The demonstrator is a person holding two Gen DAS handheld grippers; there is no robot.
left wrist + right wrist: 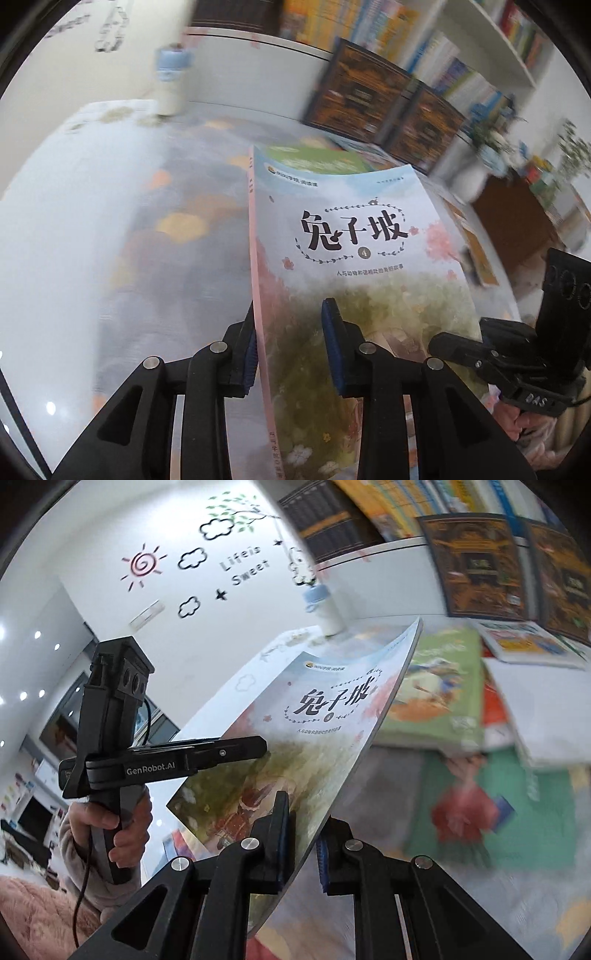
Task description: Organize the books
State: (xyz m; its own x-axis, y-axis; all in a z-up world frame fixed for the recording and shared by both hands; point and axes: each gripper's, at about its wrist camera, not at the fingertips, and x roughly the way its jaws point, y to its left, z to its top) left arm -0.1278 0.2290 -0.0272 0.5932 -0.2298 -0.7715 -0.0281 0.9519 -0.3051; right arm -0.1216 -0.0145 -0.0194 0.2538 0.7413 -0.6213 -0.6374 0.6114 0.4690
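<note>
Item: paperback book (pixel 351 236), pale floral cover with black title and a numeral 4. Position: raised clear of the counter (pixel 110 240), tilted, cover towards both cameras.

Left claw (pixel 291 321): narrow, pads either side of the pink spine edge near the lower corner, gripping the book. A hand (pixel 122 827) holds its handle.

Right claw (pixel 303 812): narrow, clamped on the opposite long edge.

Also on the counter: green book (pixel 436 686) lying flat among others; two dark books (pixel 354 88) propped upright at the back; blue-capped bottle (pixel 170 81), blurred.
</note>
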